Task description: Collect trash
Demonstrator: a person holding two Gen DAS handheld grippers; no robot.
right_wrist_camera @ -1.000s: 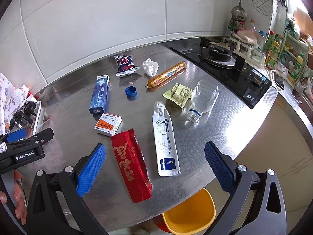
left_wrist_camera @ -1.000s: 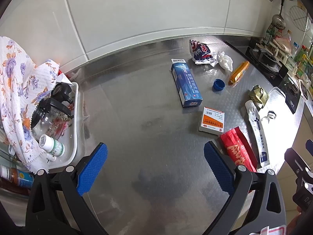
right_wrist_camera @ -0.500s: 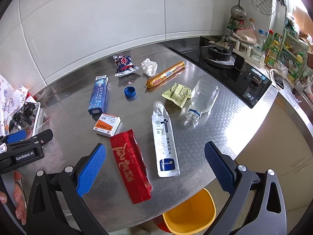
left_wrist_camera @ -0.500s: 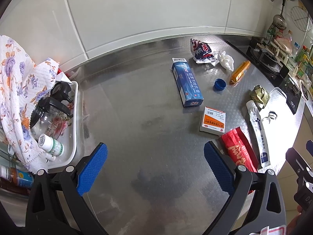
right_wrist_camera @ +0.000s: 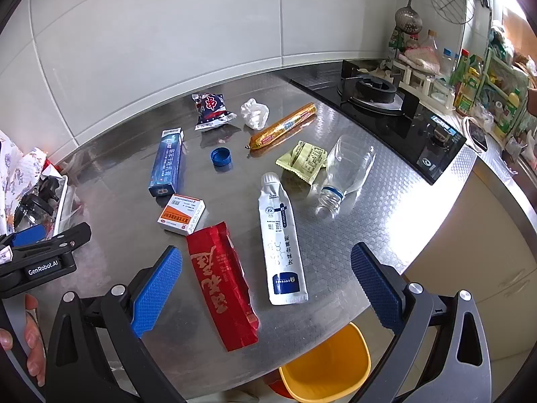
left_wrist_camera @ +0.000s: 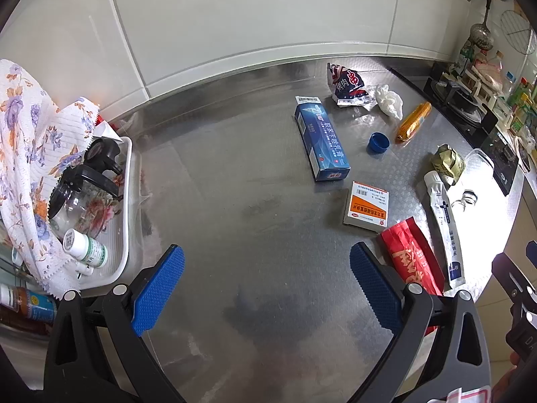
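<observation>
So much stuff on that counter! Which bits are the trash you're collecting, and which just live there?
Trash: red wrapper, white tube, bottle, cap, blue box, orange box, sausage, tissue, and the yellow bin below.

Just there: stove, tray, floral cloth.

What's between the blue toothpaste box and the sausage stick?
Right wrist view: only the blue bottle cap sits between blue toothpaste box and sausage stick.
</observation>
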